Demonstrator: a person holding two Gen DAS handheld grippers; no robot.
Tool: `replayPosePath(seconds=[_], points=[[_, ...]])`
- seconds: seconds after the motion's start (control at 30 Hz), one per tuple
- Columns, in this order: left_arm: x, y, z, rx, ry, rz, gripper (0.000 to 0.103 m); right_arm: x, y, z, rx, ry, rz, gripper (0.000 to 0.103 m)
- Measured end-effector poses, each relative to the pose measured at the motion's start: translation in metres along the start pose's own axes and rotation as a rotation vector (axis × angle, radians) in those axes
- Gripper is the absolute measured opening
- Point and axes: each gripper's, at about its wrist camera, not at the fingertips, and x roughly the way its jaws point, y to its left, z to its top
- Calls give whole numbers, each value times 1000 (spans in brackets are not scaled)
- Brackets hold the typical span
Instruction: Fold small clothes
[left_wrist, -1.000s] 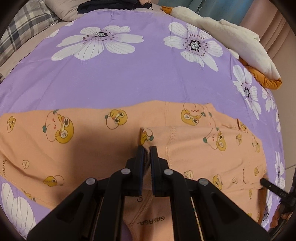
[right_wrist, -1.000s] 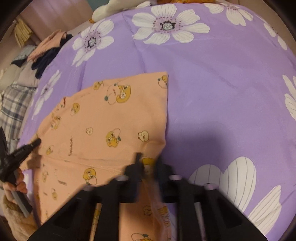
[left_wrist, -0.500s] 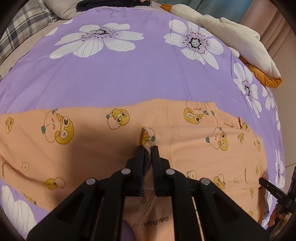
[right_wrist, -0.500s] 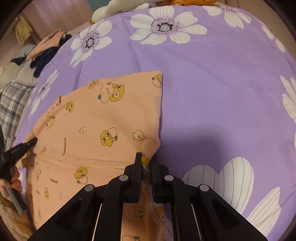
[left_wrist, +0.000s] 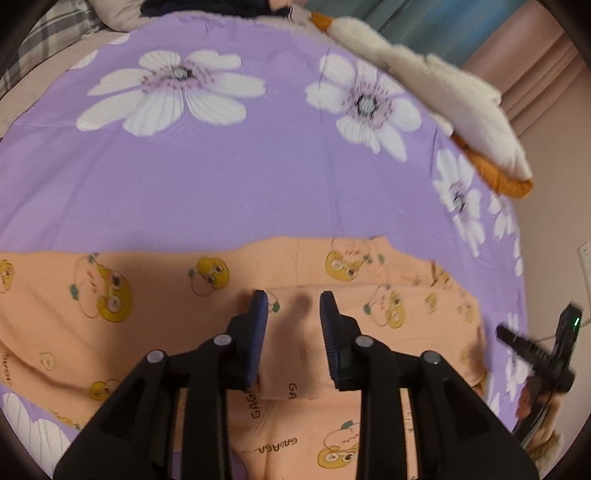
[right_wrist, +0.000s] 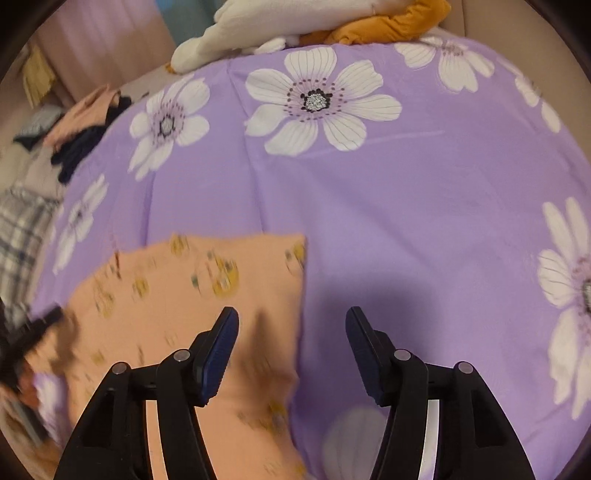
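Observation:
A small peach garment (left_wrist: 155, 295) printed with yellow cartoon faces lies folded on the purple flowered bedsheet (left_wrist: 221, 177). My left gripper (left_wrist: 293, 301) is open just above a folded flap of it, holding nothing. The garment also shows in the right wrist view (right_wrist: 192, 295), blurred by motion. My right gripper (right_wrist: 291, 319) is wide open over the garment's right edge and holds nothing. The right gripper also shows at the right edge of the left wrist view (left_wrist: 539, 350).
A white and orange plush pile (left_wrist: 461, 103) lies at the far right edge of the bed. Dark and pink clothes (right_wrist: 85, 129) and a plaid cloth (right_wrist: 22, 229) lie at the far left. A curtain (left_wrist: 424, 22) hangs behind.
Both grippers were shut on the garment's fabric and have now opened and let go. The right gripper has lifted and pulled back, and its view is blurred by motion.

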Motion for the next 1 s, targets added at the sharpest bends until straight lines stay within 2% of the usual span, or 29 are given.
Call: replayPosePath(seconds=[0.1,0.23,0.3,0.37,0.43,0.57,0.67,0.87,1.0], points=[[15,-3,-4,13,26,28,26,19,-6,15,44,21,26,60],[22,-3,-7,31,12,46,27,45,-11,25,97,52,29,59],[24,-3,-6,30,15,48,27,48,-13,26,101,39,25,51],[24,0,-5,23,18,42,28,48,-11,26,84,15,24,25],[25,1,-6,20,18,36,28,49,-8,28,81,9,47,10],[25,1,-7,35,11,31,28,51,-6,29,75,3,13,6],[26,1,-7,40,13,29,28,52,-9,30,78,-19,-16,5],[28,-1,-8,57,14,35,28,60,-10,31,67,-5,-33,5],[27,3,-9,25,8,19,28,64,1,27,-1,-26,-99,5]])
